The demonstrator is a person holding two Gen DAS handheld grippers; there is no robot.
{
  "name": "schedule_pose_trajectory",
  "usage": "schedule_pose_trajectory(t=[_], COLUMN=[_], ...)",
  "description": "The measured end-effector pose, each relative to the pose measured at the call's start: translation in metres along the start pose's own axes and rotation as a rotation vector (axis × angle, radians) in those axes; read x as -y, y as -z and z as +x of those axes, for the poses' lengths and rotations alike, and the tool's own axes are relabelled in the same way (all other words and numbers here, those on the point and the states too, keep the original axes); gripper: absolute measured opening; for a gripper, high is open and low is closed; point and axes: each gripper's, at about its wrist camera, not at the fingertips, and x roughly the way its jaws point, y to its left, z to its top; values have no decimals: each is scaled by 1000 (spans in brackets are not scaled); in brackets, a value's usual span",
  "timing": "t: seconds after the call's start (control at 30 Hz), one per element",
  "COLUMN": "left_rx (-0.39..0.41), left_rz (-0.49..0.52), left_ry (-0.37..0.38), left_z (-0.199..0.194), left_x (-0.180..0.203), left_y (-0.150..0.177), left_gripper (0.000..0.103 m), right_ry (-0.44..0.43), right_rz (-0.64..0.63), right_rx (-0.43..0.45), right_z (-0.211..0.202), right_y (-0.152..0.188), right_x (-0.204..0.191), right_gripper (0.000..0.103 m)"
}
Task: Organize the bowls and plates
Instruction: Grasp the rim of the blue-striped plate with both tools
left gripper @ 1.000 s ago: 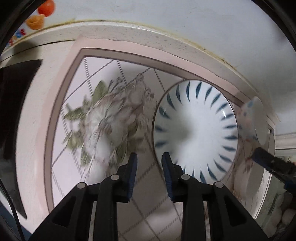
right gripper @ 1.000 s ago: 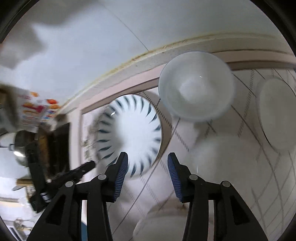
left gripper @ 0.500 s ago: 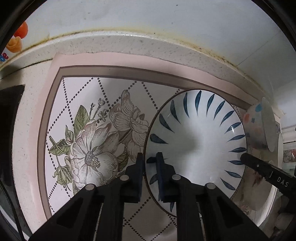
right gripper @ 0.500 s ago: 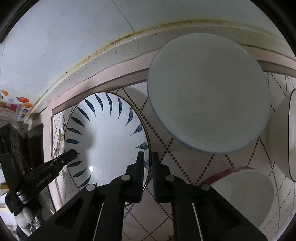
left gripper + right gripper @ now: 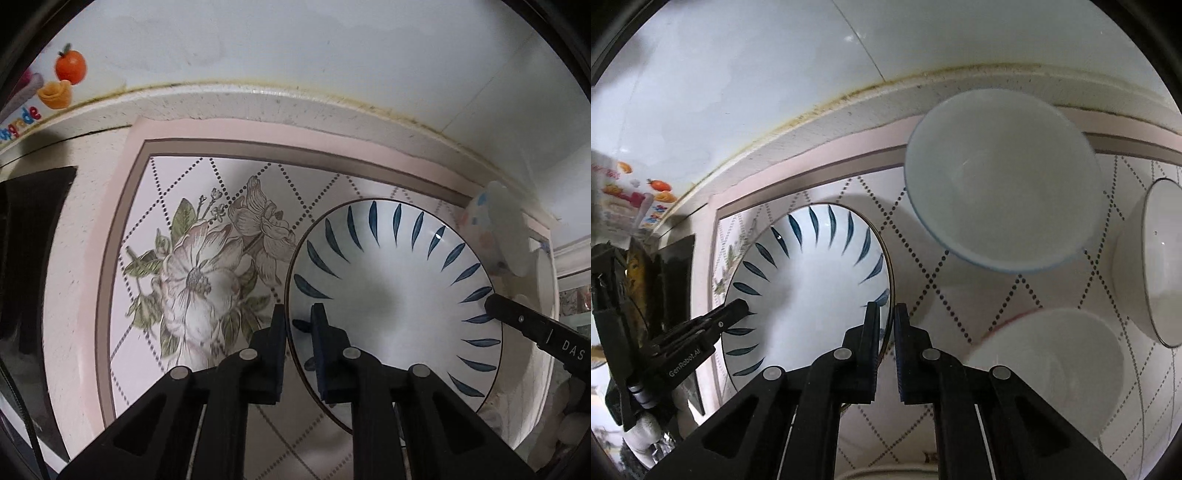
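Note:
A white plate with blue leaf marks (image 5: 391, 291) is held by both grippers above the floral mat (image 5: 199, 266). My left gripper (image 5: 298, 325) is shut on its left rim. My right gripper (image 5: 886, 321) is shut on its right rim; the plate shows in the right wrist view (image 5: 812, 280). The right gripper's fingers (image 5: 517, 317) show at the plate's far edge in the left wrist view, the left gripper's fingers (image 5: 713, 325) in the right wrist view. A pale blue-rimmed bowl (image 5: 1001, 177) stands behind on the mat.
A white bowl with a dark rim (image 5: 1160, 273) is at the right, a white bowl (image 5: 1049, 369) in front of it. A dotted bowl (image 5: 495, 229) sits past the plate. A dark panel (image 5: 29, 258) lies left of the mat. The wall runs along the back.
Both grippers closed on the plate's opposite rims. Since then the plate has lifted and both views pulled back a little.

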Motion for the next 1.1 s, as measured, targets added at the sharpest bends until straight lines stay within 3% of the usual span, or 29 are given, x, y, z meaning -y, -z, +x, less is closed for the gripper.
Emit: schedule_pose_trajectory(t=[0.33, 0.63, 0.87, 1.1], left_rx=[77, 108, 67, -4], left_rz=[14, 81, 130, 177], left_ry=[42, 71, 75, 75], left_z=[-71, -116, -109, -81], left_x=[26, 58, 84, 101], left_y=[44, 86, 124, 153], left_gripper=[11, 11, 11, 11], right_ry=[-53, -70, -89, -92], right_rz=[-70, -86, -60, 0], right_rx=[78, 138, 165, 133], right_z=[-80, -148, -176, -164], right_y=[47, 114, 157, 195], right_x=[-7, 18, 49, 91], right_gripper=[9, 9, 9, 9])
